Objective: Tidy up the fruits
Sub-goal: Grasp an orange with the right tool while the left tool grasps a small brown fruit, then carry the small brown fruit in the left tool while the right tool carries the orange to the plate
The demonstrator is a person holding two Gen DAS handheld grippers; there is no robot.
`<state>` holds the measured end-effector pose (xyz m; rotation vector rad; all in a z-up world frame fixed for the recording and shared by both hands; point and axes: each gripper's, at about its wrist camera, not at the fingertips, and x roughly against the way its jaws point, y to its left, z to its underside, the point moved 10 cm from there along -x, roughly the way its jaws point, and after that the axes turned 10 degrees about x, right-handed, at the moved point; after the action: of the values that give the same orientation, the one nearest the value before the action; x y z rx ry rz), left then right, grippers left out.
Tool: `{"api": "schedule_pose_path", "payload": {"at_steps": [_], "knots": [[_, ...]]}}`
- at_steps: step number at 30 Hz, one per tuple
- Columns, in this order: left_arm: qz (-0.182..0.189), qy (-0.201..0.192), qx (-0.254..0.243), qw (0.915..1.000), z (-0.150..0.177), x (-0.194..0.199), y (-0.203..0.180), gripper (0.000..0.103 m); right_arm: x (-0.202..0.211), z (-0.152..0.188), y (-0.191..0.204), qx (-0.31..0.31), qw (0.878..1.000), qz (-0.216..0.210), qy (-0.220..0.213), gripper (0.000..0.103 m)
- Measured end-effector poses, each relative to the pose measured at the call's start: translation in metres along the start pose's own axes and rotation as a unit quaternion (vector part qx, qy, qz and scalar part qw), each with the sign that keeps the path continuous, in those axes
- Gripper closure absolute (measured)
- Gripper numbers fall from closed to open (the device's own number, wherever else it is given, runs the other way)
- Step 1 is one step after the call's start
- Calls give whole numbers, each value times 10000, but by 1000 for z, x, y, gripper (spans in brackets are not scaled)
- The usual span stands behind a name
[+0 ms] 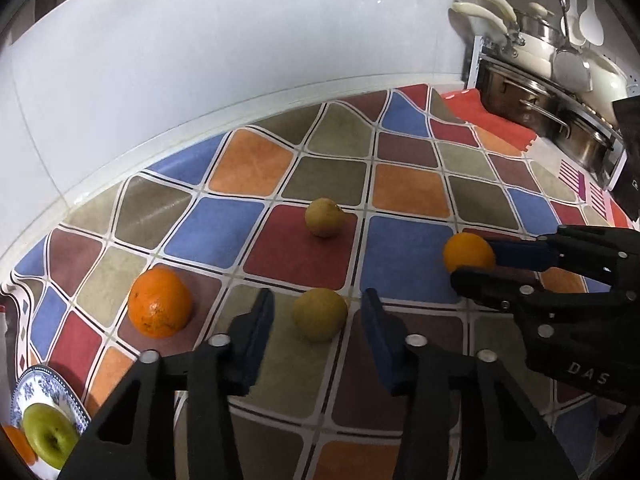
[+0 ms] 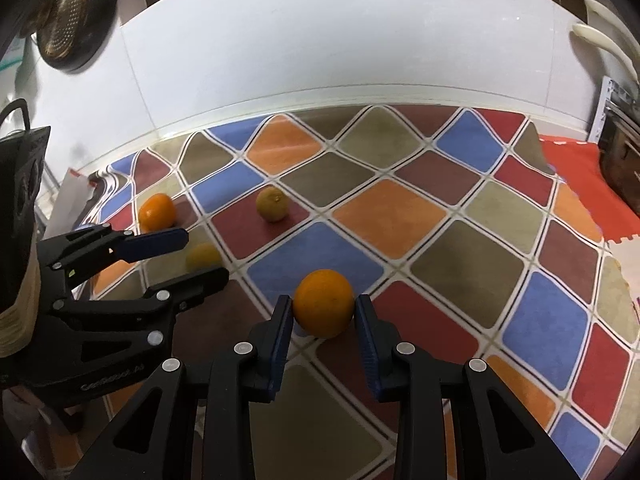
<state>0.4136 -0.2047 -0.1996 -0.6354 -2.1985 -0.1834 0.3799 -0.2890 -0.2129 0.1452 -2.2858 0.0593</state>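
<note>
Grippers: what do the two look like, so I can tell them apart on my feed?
Both match: black plastic bodies, silver round bolts, dark blue finger pads. The left gripper bears pale lettering in the right wrist view; the right gripper shows "DAS" in the left wrist view.

The desk (image 1: 404,248), covered in checkered cloth, carried two oranges (image 1: 160,303) (image 1: 469,251), two yellow-green fruits (image 1: 324,217) (image 1: 319,314), and a plate (image 1: 24,388) at 8 o'clock.

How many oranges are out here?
3, perhaps: a large orange left on the tablecloth, a smaller orange between the right tongs, and an orange sliver by the plate's green apple.
</note>
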Motion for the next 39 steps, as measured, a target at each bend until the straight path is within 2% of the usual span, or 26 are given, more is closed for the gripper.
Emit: {"api": "schedule_pose_path", "payload": {"at_steps": [2, 13, 24, 39], "knots": [[23, 77, 1, 10000, 2, -3, 0, 73, 0, 0, -2, -13, 10000, 26, -4, 70], [-40, -205, 269, 9994, -1, 29, 5, 73, 12, -4, 8, 37, 9999, -34, -139, 70], [-70, -593, 512, 9969, 1, 81, 6, 73, 50, -12, 30, 182, 9987, -156, -458, 70], [-402, -981, 1059, 9887, 33, 151, 32, 73, 95, -17, 88, 665, 9929, -533, -828, 70]]}}
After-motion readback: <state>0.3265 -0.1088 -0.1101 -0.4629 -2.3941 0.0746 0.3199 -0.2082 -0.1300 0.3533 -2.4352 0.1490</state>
